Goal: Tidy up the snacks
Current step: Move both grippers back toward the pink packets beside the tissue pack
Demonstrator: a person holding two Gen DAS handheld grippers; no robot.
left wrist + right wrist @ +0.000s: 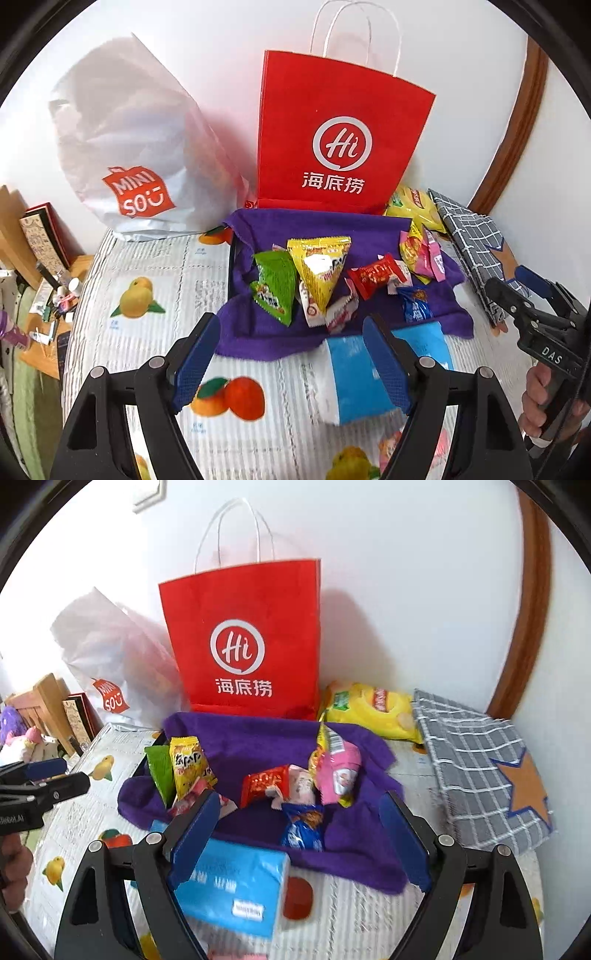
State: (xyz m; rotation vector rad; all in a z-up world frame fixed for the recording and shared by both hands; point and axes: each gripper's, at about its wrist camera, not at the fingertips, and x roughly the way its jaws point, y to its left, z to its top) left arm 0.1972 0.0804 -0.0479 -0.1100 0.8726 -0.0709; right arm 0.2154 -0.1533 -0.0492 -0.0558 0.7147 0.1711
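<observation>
On the purple cloth point(258, 332), bright crinkled snack packets point(317, 273) lie jumbled.

Two bags at the far wall, one red bag point(343, 133), one white bag point(125, 147); one purple cloth point(332, 229); one blue packet point(236, 893) near.

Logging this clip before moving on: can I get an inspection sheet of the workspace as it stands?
Surface: fruit-print mat with a purple cloth on it.
Job's things: small snack packets piled on the cloth; yellow chip bag beside the red paper bag.
Clutter: blue tissue pack, checked cloth, white shopping bag.
Grippers: left gripper and right gripper both open, empty.
Cables: nothing seen.
Surroundings: white wall; cluttered wooden shelf at left.
</observation>
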